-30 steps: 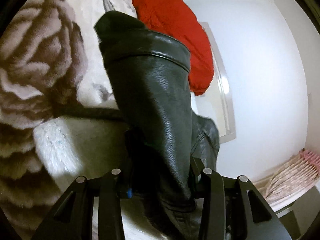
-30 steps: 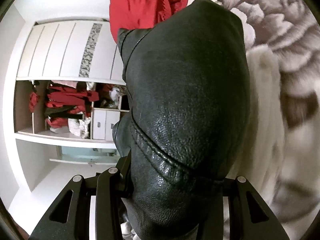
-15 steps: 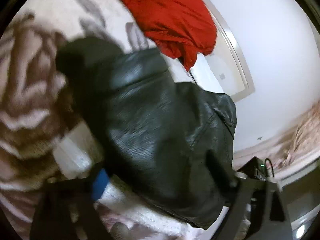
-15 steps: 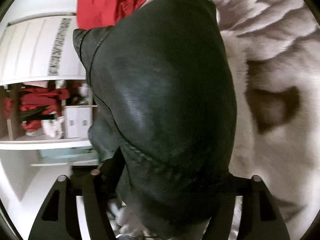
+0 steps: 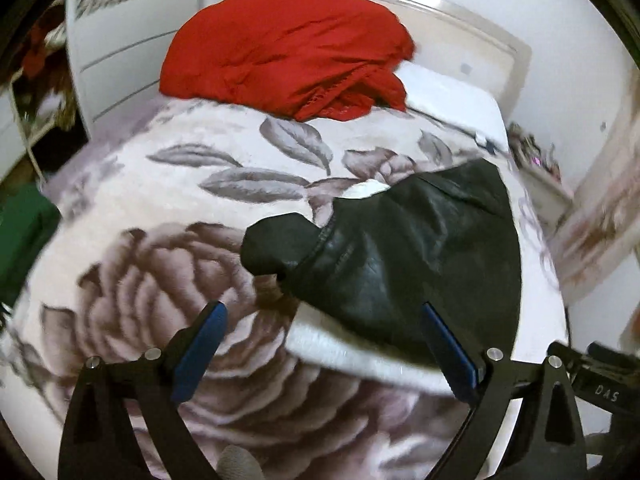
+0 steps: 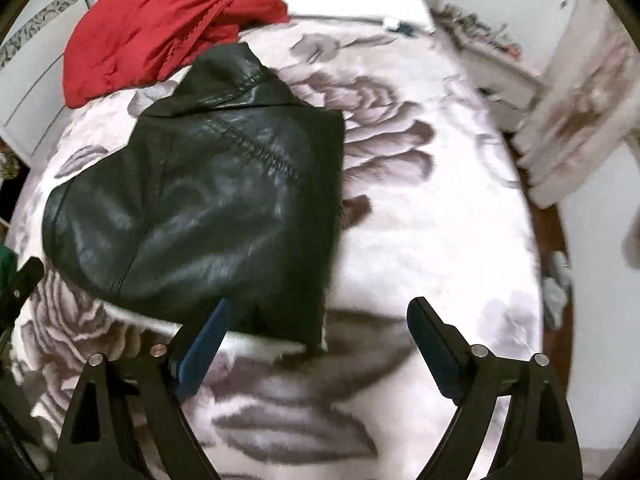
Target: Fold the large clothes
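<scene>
A black leather jacket (image 5: 416, 256) lies folded in a compact bundle on the rose-patterned blanket (image 5: 168, 288), with a strip of white fleece lining showing under its near edge. It also shows in the right wrist view (image 6: 208, 208). My left gripper (image 5: 324, 320) is open and empty just in front of the jacket's near edge. My right gripper (image 6: 318, 316) is open and empty, its left finger over the jacket's near right corner.
A heap of red cloth (image 5: 288, 48) lies at the far end of the bed by the white headboard (image 5: 472, 36); it also shows in the right wrist view (image 6: 160, 20). A white wardrobe (image 5: 120, 48) stands at left. Floral curtains (image 6: 580, 120) hang at right.
Both grippers held the black jacket lifted up a second ago. They have since let go of it; it now lies on the blanket and both grippers are open and drawn back.
</scene>
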